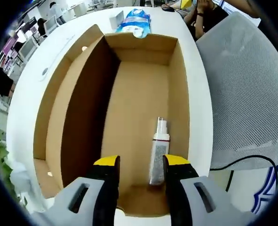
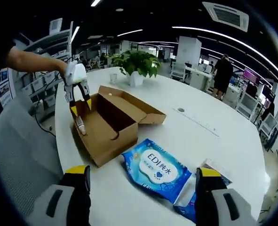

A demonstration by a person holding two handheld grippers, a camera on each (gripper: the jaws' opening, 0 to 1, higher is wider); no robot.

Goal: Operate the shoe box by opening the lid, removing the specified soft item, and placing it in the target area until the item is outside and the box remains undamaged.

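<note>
Looking down through the left gripper view, I see my left gripper (image 1: pixel 141 162) hanging over the open shoe box (image 1: pixel 129 84), its yellow-tipped jaws apart and clamped on nothing. A small tube (image 1: pixel 158 155) lies on the cardboard floor near the right wall, just ahead of the right jaw. The box sits on a white round table (image 1: pixel 195 80), with a grey mesh chair (image 1: pixel 247 94) at the right. Beyond the far end lies a blue wipes pack (image 1: pixel 136 21). In the right gripper view, my right gripper (image 2: pixel 142 176) has its jaws spread wide above the table, the wipes pack between them, already outside the box. Behind, a potted plant (image 2: pixel 136 63) stands on the table in an open-plan office lit by ceiling strips.
</note>
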